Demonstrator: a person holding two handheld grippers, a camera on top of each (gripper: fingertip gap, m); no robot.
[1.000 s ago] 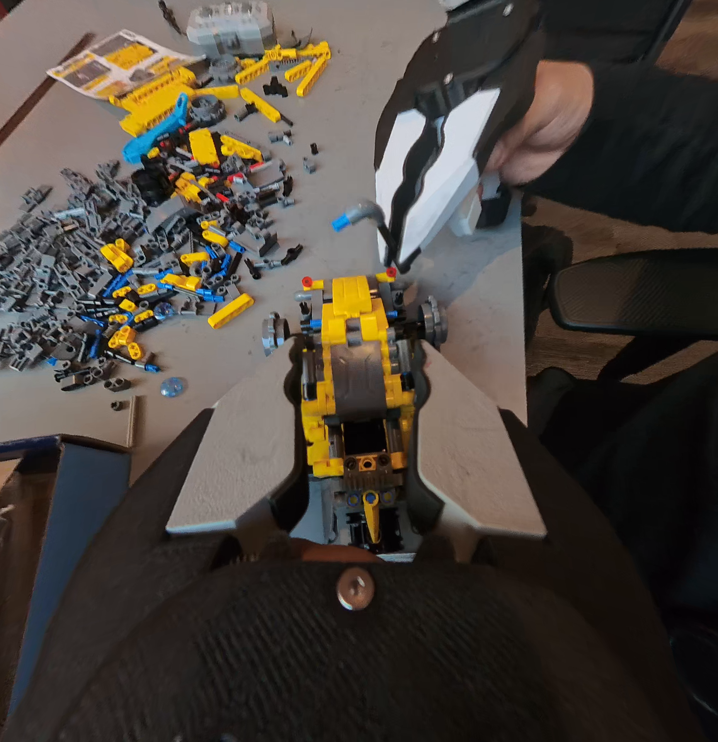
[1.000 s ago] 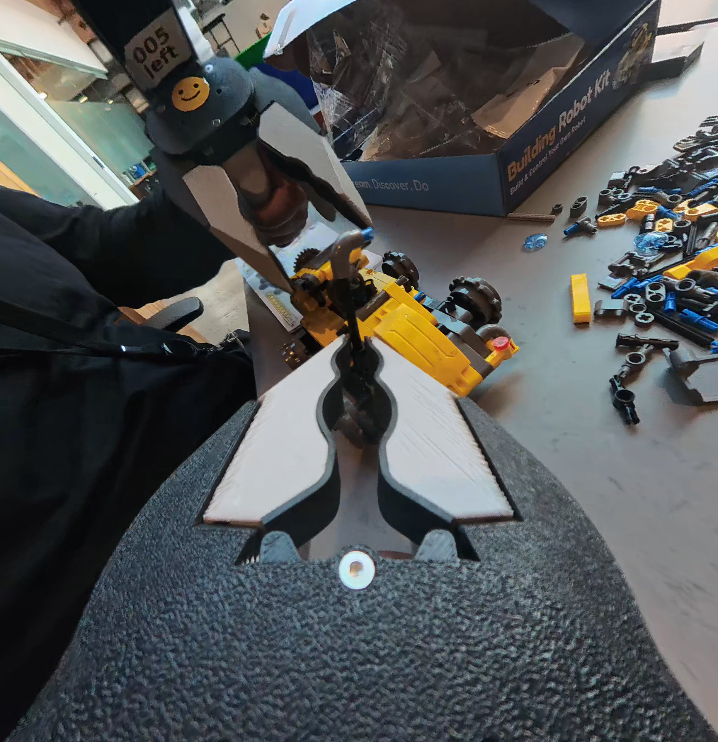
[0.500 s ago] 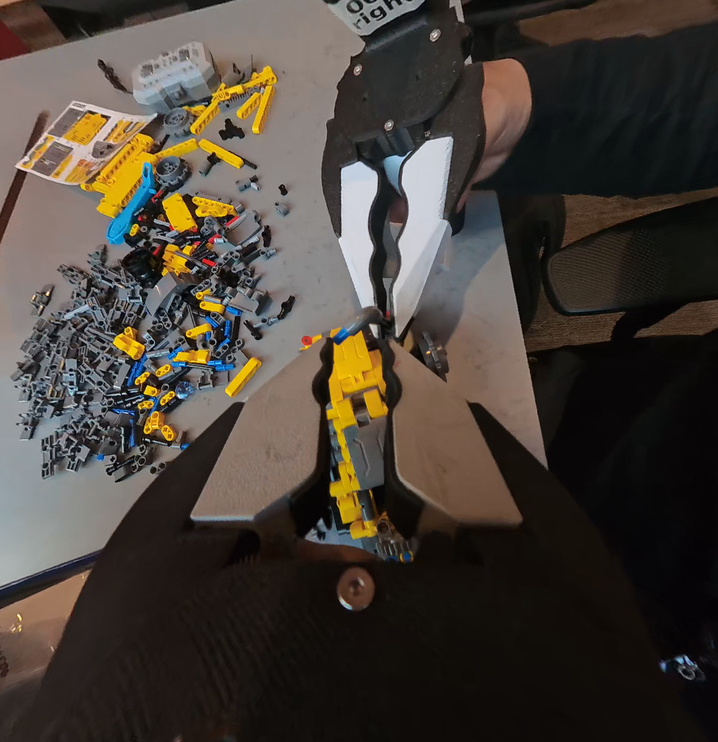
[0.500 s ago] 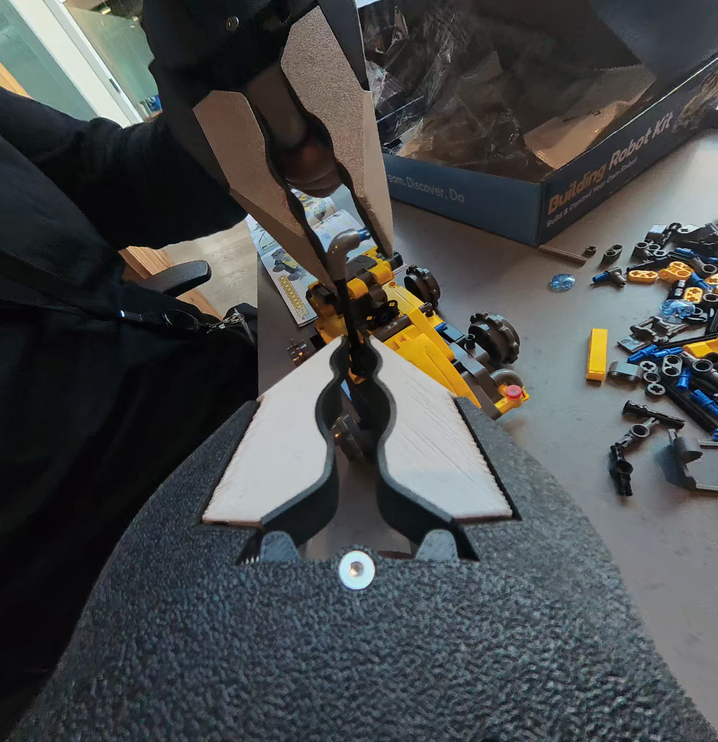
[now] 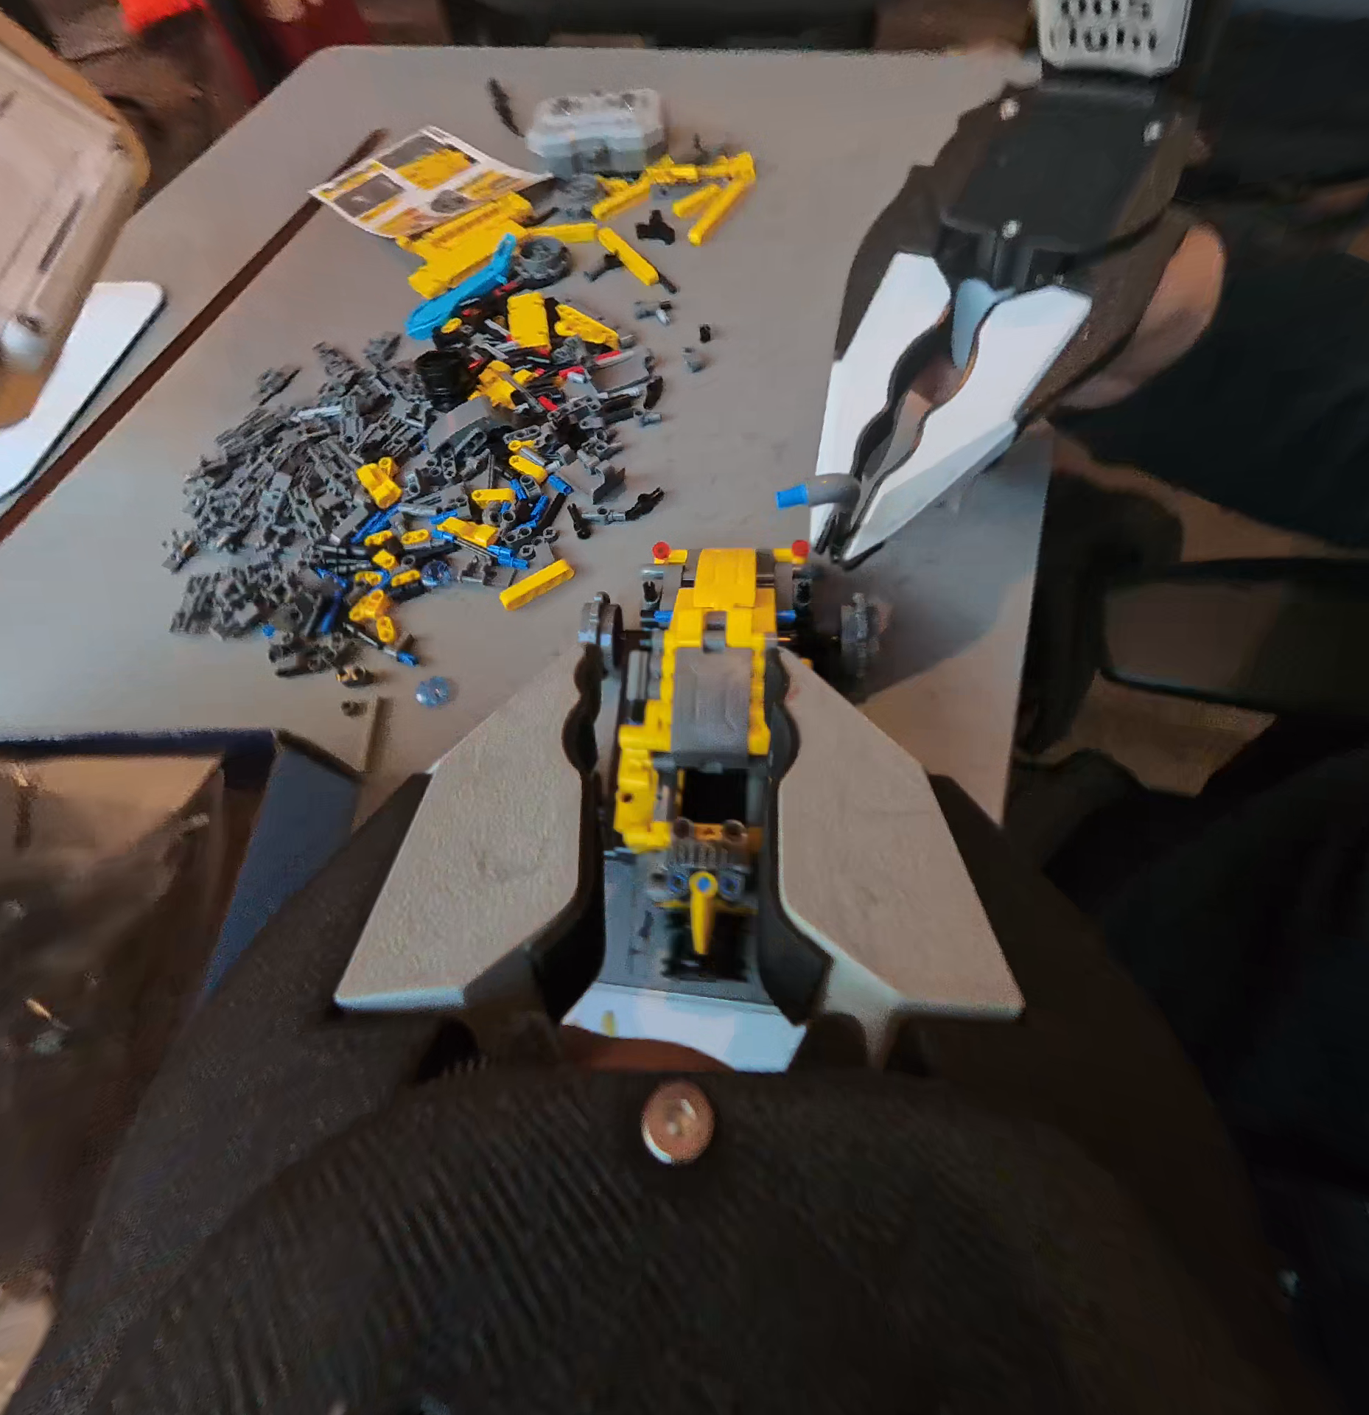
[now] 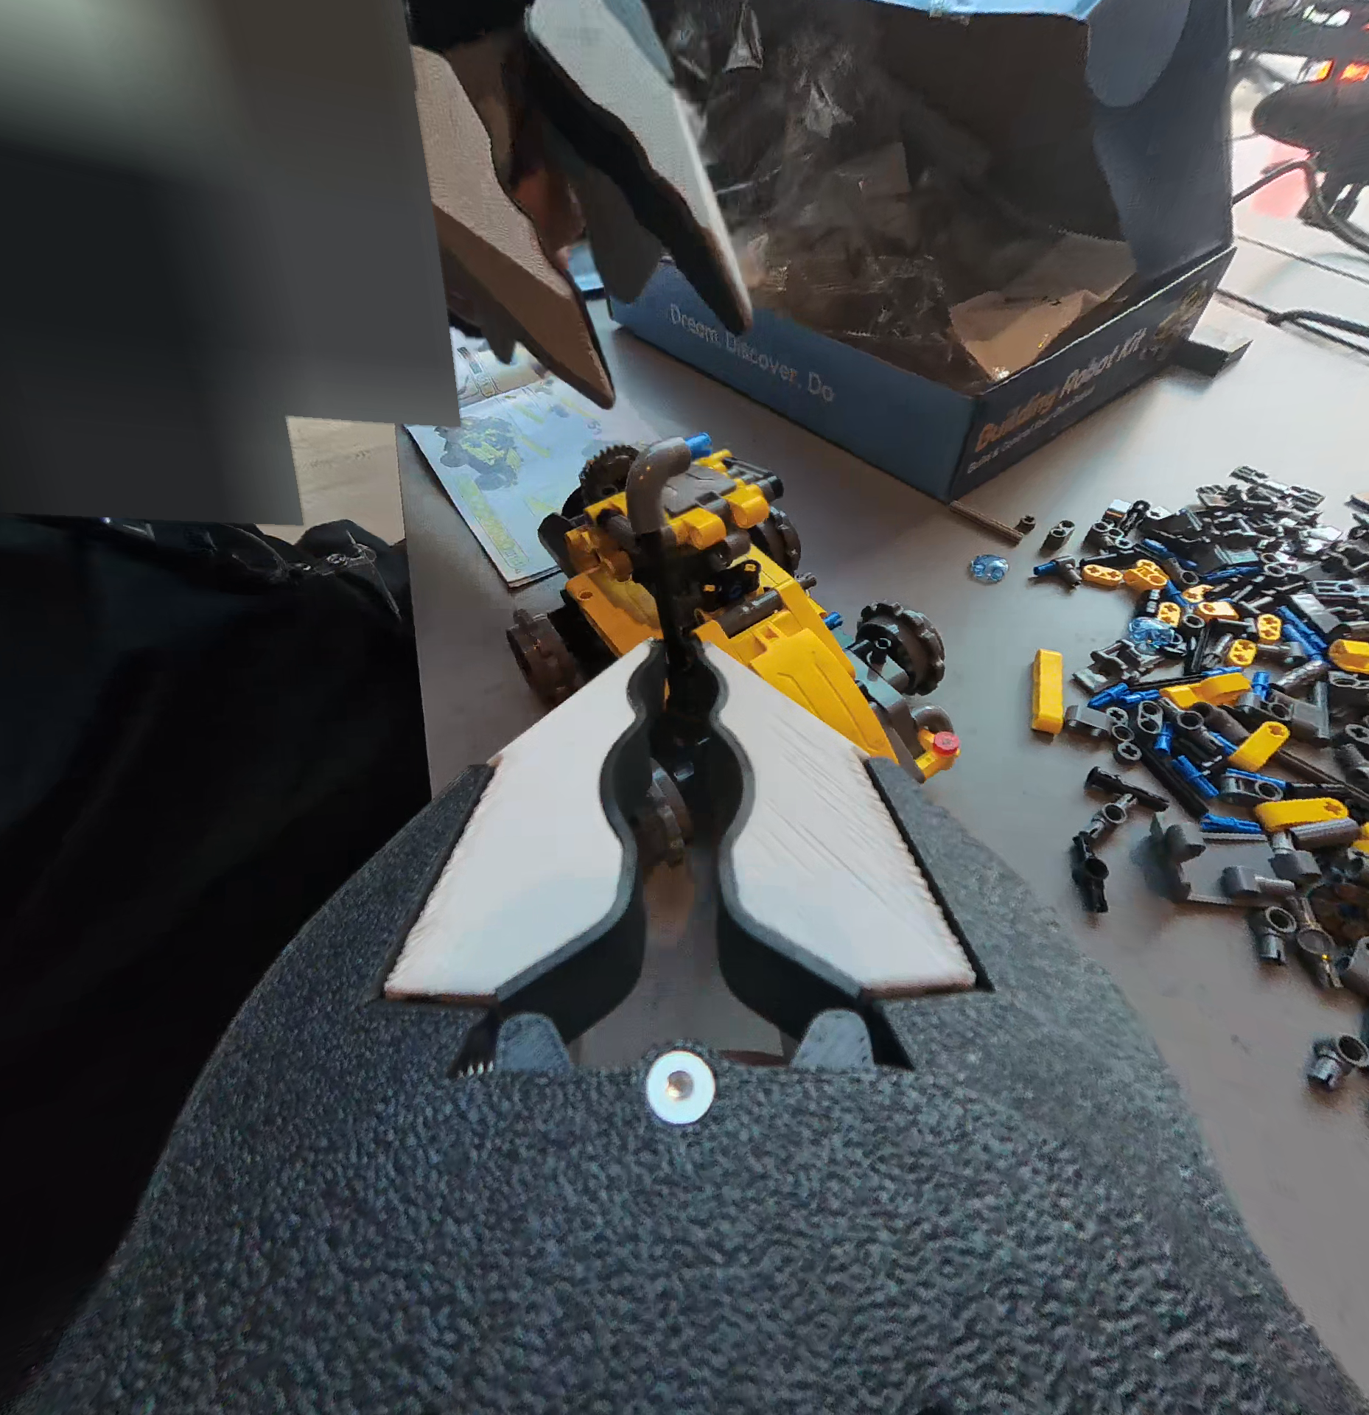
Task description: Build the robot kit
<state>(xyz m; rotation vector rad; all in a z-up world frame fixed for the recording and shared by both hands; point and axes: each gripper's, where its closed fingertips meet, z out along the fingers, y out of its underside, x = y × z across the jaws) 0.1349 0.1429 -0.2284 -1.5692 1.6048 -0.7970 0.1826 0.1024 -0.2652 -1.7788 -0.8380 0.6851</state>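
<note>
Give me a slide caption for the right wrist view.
Right gripper pinches a grey bent pipe piece above a yellow toy car on the table.

Lettered surfaces | blue box (image 6: 972, 429) on table (image 6: 896, 536): white line on one side wall, orange and white lines on the adjoining wall | booklet (image 6: 505, 498), table edge: print too small to read | leaflet (image 5: 421, 180), opposite side: likewise | white tag (image 5: 1110, 31) atop right gripper (image 5: 836, 545): dark characters, blurred

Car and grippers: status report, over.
Left gripper open, above car, clear of it. Right gripper shut on elbow rod, by the car. Loose parts off to the side, nothing in the way.
</note>
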